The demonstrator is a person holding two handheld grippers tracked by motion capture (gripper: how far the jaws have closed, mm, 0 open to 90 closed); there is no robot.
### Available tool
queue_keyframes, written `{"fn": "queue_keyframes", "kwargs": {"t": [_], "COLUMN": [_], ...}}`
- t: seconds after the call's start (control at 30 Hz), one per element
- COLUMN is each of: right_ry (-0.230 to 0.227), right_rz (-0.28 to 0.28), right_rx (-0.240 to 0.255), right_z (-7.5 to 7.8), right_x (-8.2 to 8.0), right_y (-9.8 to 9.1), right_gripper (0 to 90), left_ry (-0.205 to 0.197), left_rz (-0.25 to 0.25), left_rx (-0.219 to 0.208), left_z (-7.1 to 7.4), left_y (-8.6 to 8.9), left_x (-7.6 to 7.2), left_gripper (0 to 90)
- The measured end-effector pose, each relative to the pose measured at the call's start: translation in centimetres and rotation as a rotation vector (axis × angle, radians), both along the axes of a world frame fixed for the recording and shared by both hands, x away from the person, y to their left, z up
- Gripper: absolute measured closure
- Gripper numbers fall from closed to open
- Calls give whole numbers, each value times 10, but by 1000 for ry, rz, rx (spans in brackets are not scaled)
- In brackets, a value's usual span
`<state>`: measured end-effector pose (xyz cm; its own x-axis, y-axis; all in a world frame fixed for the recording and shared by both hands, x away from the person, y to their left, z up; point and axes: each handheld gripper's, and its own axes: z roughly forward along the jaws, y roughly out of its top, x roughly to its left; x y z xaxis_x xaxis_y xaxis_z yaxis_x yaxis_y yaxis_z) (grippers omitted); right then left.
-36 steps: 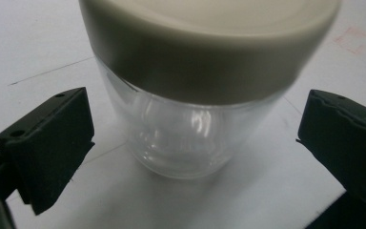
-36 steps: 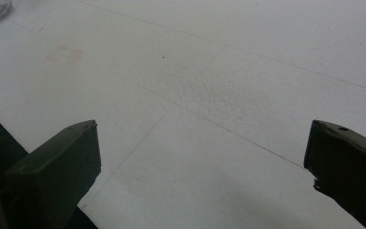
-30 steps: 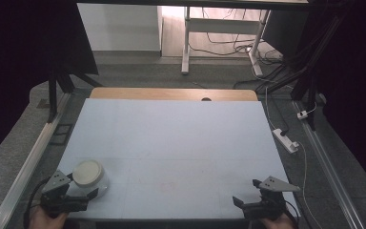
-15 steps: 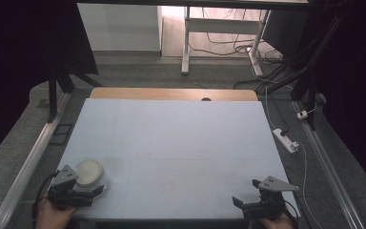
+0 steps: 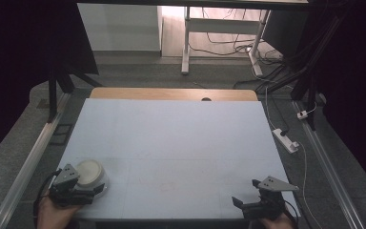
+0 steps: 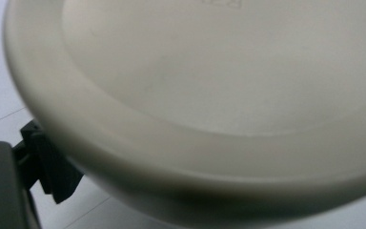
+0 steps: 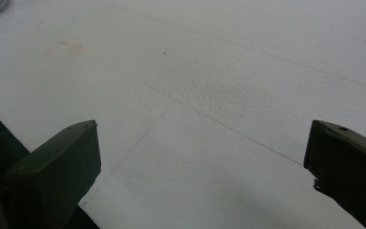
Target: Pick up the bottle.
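Shifted slightly rightward, the left hand-held gripper [image 5: 88,188] clasps the round cream bowl [image 5: 91,172], underside facing up

Bowl [image 5: 91,172] on table [image 5: 171,138] at near left corner, left tool [image 5: 88,191] just beside it, right tool [image 5: 248,202] at near right edge

round cream bowl [image 5: 90,172], upright, table's near-left corner.

Dim, grainy; blurred left close-up
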<state>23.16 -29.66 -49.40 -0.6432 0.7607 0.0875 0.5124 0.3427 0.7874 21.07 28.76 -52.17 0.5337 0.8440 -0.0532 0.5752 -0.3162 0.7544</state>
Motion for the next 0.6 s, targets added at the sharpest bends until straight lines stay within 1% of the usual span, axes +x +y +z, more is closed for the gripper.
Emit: {"fn": "queue_keyframes", "kwargs": {"t": [0.37,0.53,0.6], "right_ry": [-1,-1,-1], "right_rz": [2,2,3], "right_rx": [-2,-2,-2], "right_z": [0,0,0], "right_x": [0,0,0], "right_y": [0,0,0], "right_gripper": [0,0,0], "left_ry": [13,24,24], "left_rz": [8,4,-7], "left_rx": [7,-6,-13], "left_z": [2,3,5], "left_y": [-1,-1,-2], "left_x": [1,3,3], "left_gripper": [74,75,75]}}
